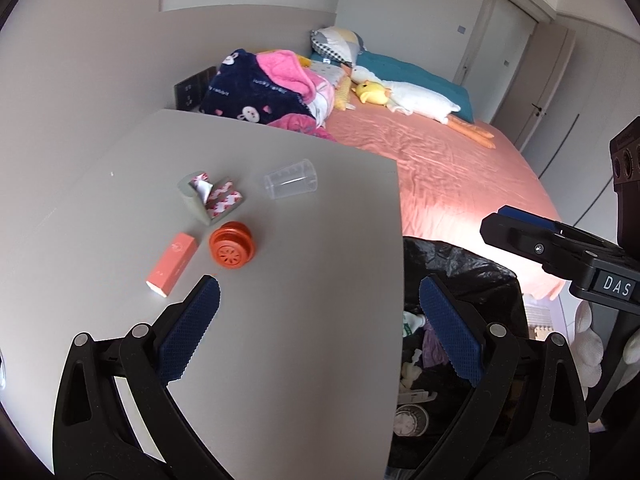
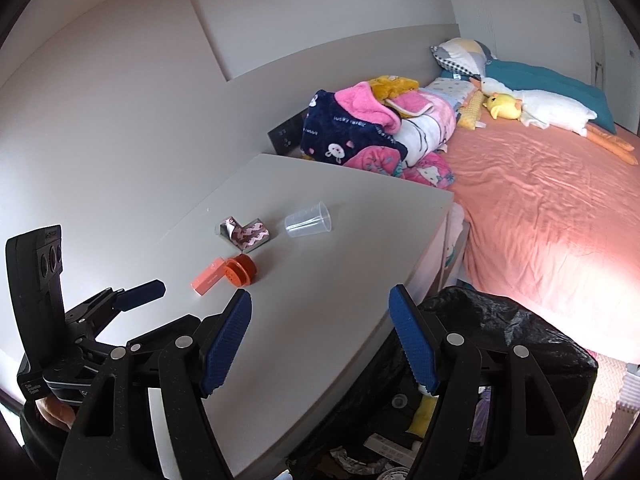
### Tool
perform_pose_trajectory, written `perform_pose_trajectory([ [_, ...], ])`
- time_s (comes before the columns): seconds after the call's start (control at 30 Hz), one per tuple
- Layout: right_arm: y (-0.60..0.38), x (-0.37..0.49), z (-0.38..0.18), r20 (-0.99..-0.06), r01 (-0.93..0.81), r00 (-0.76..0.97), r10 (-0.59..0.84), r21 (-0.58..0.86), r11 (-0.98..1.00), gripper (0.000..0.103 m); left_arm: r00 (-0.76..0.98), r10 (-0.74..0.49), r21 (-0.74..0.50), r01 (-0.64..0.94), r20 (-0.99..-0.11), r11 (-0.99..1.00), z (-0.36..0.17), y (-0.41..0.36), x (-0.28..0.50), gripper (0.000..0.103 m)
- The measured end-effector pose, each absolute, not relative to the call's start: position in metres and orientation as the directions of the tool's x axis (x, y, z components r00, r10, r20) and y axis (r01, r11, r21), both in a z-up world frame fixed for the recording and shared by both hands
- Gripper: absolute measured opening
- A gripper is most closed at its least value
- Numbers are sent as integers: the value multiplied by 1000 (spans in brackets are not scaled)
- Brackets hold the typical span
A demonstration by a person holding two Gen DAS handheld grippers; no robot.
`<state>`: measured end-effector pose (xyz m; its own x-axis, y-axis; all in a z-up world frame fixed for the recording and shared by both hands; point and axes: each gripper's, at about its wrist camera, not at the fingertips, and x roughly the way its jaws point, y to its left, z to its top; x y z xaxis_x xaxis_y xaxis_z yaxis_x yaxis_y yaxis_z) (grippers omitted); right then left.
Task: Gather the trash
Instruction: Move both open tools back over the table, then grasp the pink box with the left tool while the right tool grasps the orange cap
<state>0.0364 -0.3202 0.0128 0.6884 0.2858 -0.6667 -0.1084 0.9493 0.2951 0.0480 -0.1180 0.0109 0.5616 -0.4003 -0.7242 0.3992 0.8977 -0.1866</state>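
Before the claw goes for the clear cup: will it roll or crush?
The cup lies on its side on the table, so a nudge would likely roll it, curving since it tapers. It looks thin and see-through, so probably very light and apt to flex or slip under a hard squeeze.

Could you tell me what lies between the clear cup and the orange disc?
Only bare tabletop separates the clear cup from the orange disc, seen in both wrist views.

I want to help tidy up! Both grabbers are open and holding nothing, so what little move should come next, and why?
Probably ease the left gripper forward to the orange round lid, the nearest trash on the table. Both it and the right gripper are open and empty, and the black-lined bin waits beside the table.
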Motion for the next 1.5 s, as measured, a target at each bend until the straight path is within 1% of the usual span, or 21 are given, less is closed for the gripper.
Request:
perform_pose_trajectory([
  [0.4, -295, 57, 3, -687, -147, 654, 318, 297, 944, 72, 603, -329, -157, 320, -727, 934, -2, -83, 59, 95],
  [0.43, -292, 59, 2, -688, -152, 651, 320, 295, 943, 72, 605, -322, -154, 314, -728, 937, -4, -79, 60, 94],
  [0.5, -288, 63, 1, -692, -158, 646, 321, 290, 944, 72, 609, -304, -144, 298, -732, 944, -7, -74, 65, 84],
  [0.6, -282, 69, -3, -700, -169, 634, 327, 287, 943, 72, 601, -295, -151, 280, -742, 948, -12, -67, 71, 76],
  [0.87, -261, 91, -15, -725, -199, 599, 340, 277, 940, 72, 587, -272, -142, 258, -763, 956, -26, -52, 85, 72],
  [0.97, -251, 101, -21, -735, -209, 583, 347, 277, 938, 72, 577, -261, -137, 250, -774, 959, -32, -48, 93, 67],
  [1.07, -242, 109, -26, -745, -217, 567, 352, 277, 936, 69, 565, -255, -136, 245, -784, 960, -39, -44, 101, 60],
  [1.13, -238, 114, -29, -749, -222, 559, 355, 277, 935, 69, 559, -246, -130, 240, -791, 962, -44, -42, 107, 59],
  [1.27, -229, 124, -37, -759, -229, 543, 360, 279, 933, 68, 544, -236, -122, 237, -805, 964, -55, -40, 117, 53],
  [1.37, -223, 131, -43, -766, -235, 530, 364, 280, 931, 66, 529, -232, -122, 235, -817, 964, -64, -37, 125, 50],
  [1.43, -218, 136, -48, -773, -239, 518, 366, 280, 930, 64, 516, -231, -127, 228, -825, 965, -69, -35, 129, 46],
  [1.5, -214, 141, -52, -779, -242, 509, 367, 280, 929, 64, 505, -229, -129, 224, -832, 966, -74, -34, 132, 44],
])
